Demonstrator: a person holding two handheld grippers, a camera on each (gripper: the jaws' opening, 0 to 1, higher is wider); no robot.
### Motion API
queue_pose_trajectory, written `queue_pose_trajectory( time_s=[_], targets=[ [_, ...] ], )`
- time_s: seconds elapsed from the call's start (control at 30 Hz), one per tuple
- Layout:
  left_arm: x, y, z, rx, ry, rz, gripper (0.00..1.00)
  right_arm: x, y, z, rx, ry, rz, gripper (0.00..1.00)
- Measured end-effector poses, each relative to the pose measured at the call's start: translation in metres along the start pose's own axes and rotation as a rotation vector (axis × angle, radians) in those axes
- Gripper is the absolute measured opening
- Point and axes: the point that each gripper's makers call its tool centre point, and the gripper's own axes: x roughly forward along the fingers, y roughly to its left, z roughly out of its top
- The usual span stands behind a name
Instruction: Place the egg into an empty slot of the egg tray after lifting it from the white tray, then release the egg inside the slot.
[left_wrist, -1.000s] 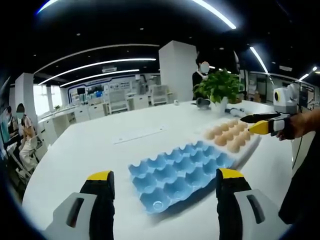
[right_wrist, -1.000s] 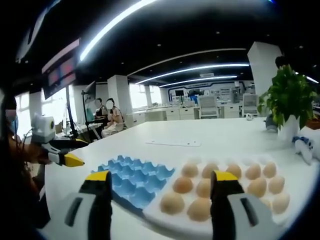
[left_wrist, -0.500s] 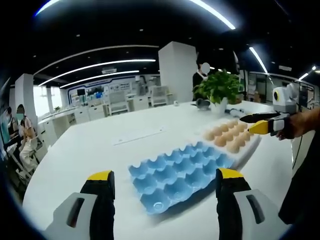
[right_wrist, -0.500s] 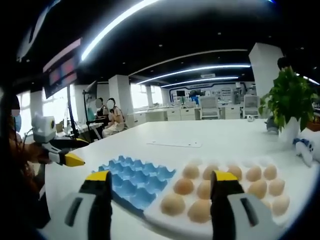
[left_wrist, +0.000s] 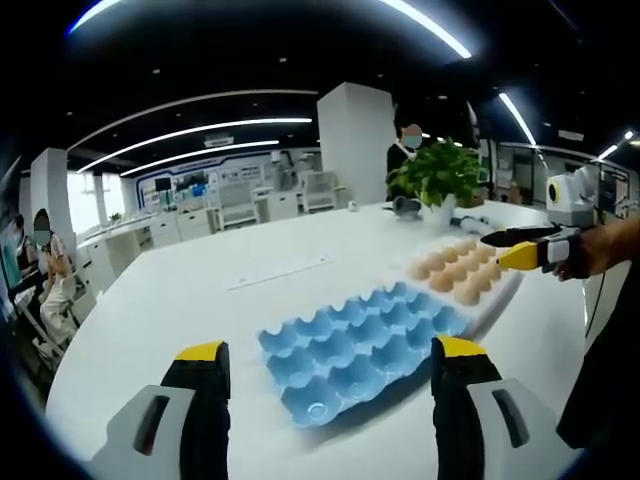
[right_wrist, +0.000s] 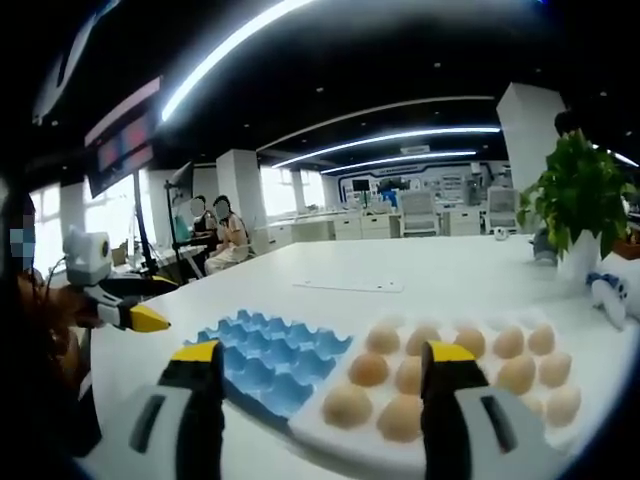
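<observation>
The eggs (right_wrist: 400, 378) lie in rows on the white tray (right_wrist: 345, 452), lower centre and right of the right gripper view; in the left gripper view they show at right of centre (left_wrist: 455, 272). An egg is light, hard-shelled but brittle, and smooth and rounded, so it will likely slip or crack under a hard squeeze. The safe hold would be across its widest middle, jaws on opposite sides, closed gently and only until it stops moving. The nearest eggs at the tray's front edge look the easiest to reach.

The blue egg tray (left_wrist: 355, 348) lies touching the white tray's edge, centre of the left gripper view and lower left in the right gripper view (right_wrist: 268, 363). Every slot that shows looks empty, so any one will do.

The right claw (right_wrist: 318, 390) stands wide open with nothing between its jaws, which rise from the bottom of the right gripper view and frame the front eggs. It is held above and short of the white tray, pointing along the table (right_wrist: 420, 265); in the left gripper view it appears at the right edge (left_wrist: 518, 250), level, in a hand (left_wrist: 580, 255).

The left claw (left_wrist: 322, 385) is also wide open and empty, raised over the near end of the egg tray; in the right gripper view it hangs at the left edge (right_wrist: 140, 318), well apart from both trays.

A potted plant (right_wrist: 575, 200) stands at the far right.
</observation>
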Motion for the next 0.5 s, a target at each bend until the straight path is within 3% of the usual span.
queue_pose_trajectory(
  time_s=[0.5],
  targets=[
    [-0.0009,0.0027,0.0000,0.004,-0.002,0.004,0.83,0.0006,-0.0008,-0.0004,-0.004,0.001,-0.005,0.83]
  ],
)
